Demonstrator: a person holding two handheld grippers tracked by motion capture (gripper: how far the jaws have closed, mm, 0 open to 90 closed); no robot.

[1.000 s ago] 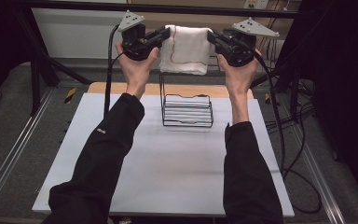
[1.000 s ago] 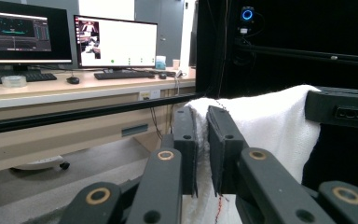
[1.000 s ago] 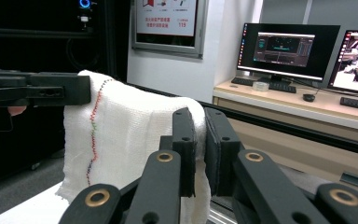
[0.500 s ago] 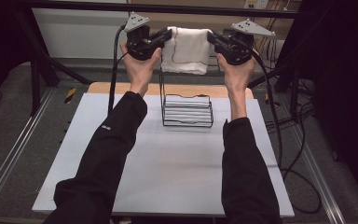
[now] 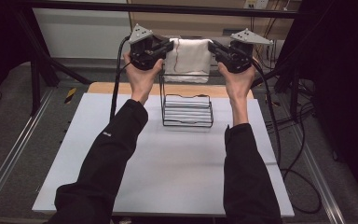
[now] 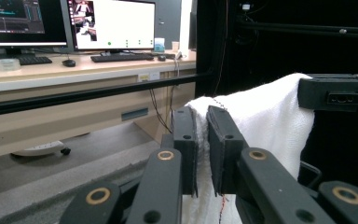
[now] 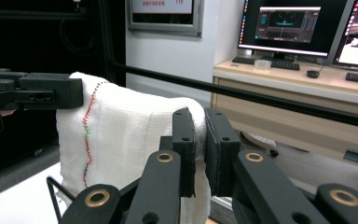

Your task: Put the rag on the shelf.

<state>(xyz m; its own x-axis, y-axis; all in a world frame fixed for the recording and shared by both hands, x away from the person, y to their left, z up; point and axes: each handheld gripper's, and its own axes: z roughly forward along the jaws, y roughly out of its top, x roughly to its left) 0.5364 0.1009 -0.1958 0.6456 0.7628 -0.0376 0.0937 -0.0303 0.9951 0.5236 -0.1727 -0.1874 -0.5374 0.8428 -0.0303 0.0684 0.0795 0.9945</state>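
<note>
Left gripper (image 5: 167, 48) clamps the left top corner of a white towel (image 5: 189, 58); right gripper (image 5: 213, 48) clamps the right top corner. We hold the towel stretched between both, up in the air over the far edge of the table (image 5: 121, 154).

In the left gripper view we see the jaws of that gripper (image 6: 202, 154) nearly together with the towel's (image 6: 261, 116) edge pinched in the narrow gap, and the other gripper's black jaw biting the cloth at the far right. In the right gripper view it's the same picture mirrored: the gripper (image 7: 199, 151) has its jaws tight on the towel's (image 7: 121, 135) edge, with the other gripper's jaw on the opposite corner at the left. We see a stitched line of red and dark thread running down the cloth near that left corner.

Towel hangs folded over itself, lower edge dangling just above the wire rack (image 5: 187, 109), apart from it as far as we can tell. Rack is black wire with a tall loop at the far side and sits in the far middle part of the white table, between our two forearms. Both sleeves are black. Cables trail from each gripper, off the left and right sides.
</note>
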